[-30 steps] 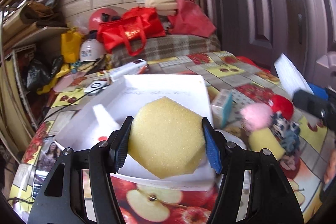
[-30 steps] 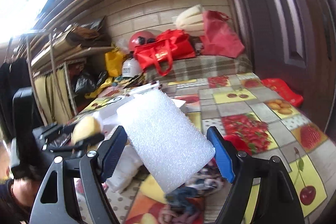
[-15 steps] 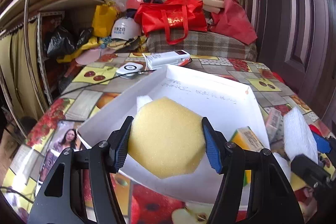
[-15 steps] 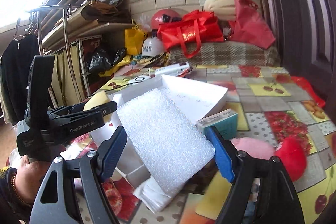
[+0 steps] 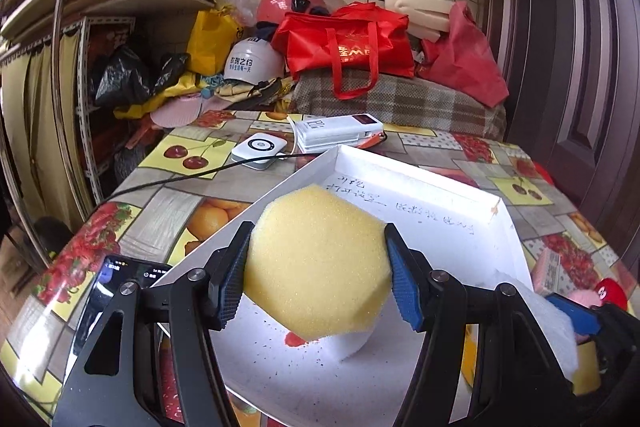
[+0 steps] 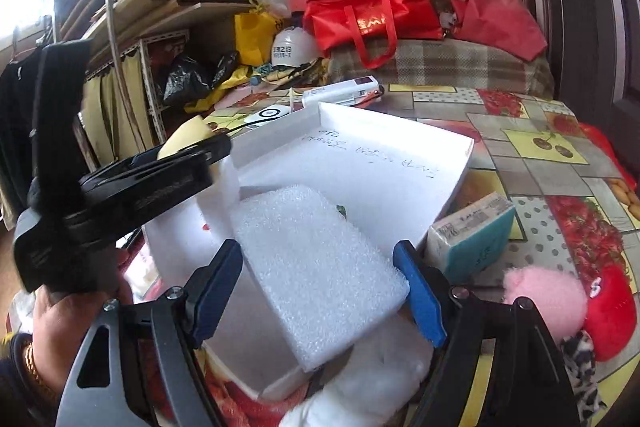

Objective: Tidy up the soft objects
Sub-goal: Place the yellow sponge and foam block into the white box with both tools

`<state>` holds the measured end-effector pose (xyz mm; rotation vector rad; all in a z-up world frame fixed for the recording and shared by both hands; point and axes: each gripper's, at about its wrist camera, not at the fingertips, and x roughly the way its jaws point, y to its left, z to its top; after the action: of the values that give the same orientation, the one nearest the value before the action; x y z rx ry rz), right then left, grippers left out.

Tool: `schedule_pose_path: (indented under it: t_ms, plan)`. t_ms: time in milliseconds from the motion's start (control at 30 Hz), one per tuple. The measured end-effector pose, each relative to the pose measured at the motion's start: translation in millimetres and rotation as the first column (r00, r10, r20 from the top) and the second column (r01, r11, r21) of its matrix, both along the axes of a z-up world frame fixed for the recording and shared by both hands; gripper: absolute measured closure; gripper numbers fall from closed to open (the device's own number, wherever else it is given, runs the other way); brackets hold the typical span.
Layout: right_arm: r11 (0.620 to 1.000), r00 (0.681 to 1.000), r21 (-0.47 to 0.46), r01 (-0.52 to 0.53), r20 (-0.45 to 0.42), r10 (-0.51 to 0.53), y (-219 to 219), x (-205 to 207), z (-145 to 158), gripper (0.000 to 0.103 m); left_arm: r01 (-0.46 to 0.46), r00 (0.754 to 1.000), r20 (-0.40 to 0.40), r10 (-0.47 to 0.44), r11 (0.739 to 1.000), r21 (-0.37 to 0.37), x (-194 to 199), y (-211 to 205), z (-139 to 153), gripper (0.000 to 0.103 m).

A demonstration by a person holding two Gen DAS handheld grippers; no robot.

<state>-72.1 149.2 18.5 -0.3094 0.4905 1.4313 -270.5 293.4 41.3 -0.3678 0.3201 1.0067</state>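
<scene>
On the tabletop (image 5: 168, 211), spread with a fruit-patterned cloth, the white box (image 5: 416, 227) was the biggest thing and serves as the landmark here. It was shallow and open, with handwriting on its floor, and it lay tilted across the cloth.

Beyond the box's far corner lay a white power bank (image 5: 340, 131), and just left of that a small white device (image 5: 259, 147) with a dark cable running from it along the box's left side. Left of the box's near corner a phone (image 5: 116, 291) lay screen up. Off the box's right wall stood a teal-sided carton (image 6: 472, 239); nearer than it, well clear of the box, sat a pink fluffy toy (image 6: 548, 295) touching a red plush (image 6: 612, 311).

Over the box's near half the left claw (image 5: 318, 267) pinched a yellow sponge (image 5: 316, 263) between its blue pads (image 5: 402, 291), both pressing into the foam's sides; the sponge hung above the box floor, over a white lump lying in the box. A hand (image 6: 68, 327) gripped that tool at the box's left edge.

Over the box's near right corner the right claw (image 6: 320, 287) held a white foam block (image 6: 316, 267), which lay slantwise between the pads, its corners wedged against them. Below it, just outside the box's near wall, lay some crumpled white soft material (image 6: 372, 383).
</scene>
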Motion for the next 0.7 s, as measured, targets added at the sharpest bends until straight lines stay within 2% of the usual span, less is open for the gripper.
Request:
schedule_pose_path:
  t_ms: [333, 400, 467, 533, 567, 600, 633, 667, 700]
  plan:
    - [0.998, 0.998, -0.010, 0.062, 0.028, -0.061, 43.8, -4.6, 4.4, 0.025, 0.010, 0.999, 0.053, -0.005, 0.995, -0.100, -7.2, 17.7, -5.5, 0.040]
    - [0.998, 0.998, -0.039, 0.053, 0.036, -0.052, 47.6, -6.3, 1.4, 0.021, -0.003, 0.999, 0.048, 0.008, 0.994, -0.107, -7.7, 18.1, -6.2, 0.036]
    - [0.998, 0.997, -0.021, 0.066, 0.042, -0.065, 42.7, -6.3, 2.7, 0.012, -0.014, 0.999, 0.033, 0.018, 0.994, -0.106, -6.2, 17.8, -5.9, 0.034]
    - [0.997, 0.996, 0.016, 0.073, 0.051, -0.073, 35.2, -7.6, 6.1, 0.007, -0.021, 0.999, 0.026, 0.023, 0.996, -0.087, -5.7, 14.6, -4.4, 0.028]
    - [0.997, 0.996, 0.031, 0.073, 0.056, -0.074, 33.7, -8.1, 8.3, 0.001, -0.023, 0.999, 0.029, 0.025, 0.997, -0.073, -6.5, 12.4, -3.2, 0.019]
    - [0.996, 0.995, 0.056, 0.072, 0.064, -0.075, 28.6, -9.9, 10.3, 0.000, -0.030, 0.999, 0.033, 0.032, 0.998, -0.056, -8.0, 9.4, -1.9, 0.012]
    - [0.995, 0.994, 0.071, 0.071, 0.073, -0.076, 25.8, -11.9, 12.2, 0.000, -0.038, 0.999, 0.034, 0.039, 0.998, -0.044, -9.4, 8.2, -0.8, 0.010]
    - [0.995, 0.994, 0.078, 0.070, 0.079, -0.076, 25.0, -13.7, 13.1, 0.000, -0.043, 0.998, 0.035, 0.044, 0.999, -0.033, -9.9, 6.6, 0.3, 0.001]
    - [0.994, 0.994, 0.086, 0.065, 0.085, -0.073, 23.5, -15.5, 14.0, 0.000, -0.044, 0.998, 0.034, 0.045, 0.999, -0.024, -9.9, 5.0, 0.9, 0.000]
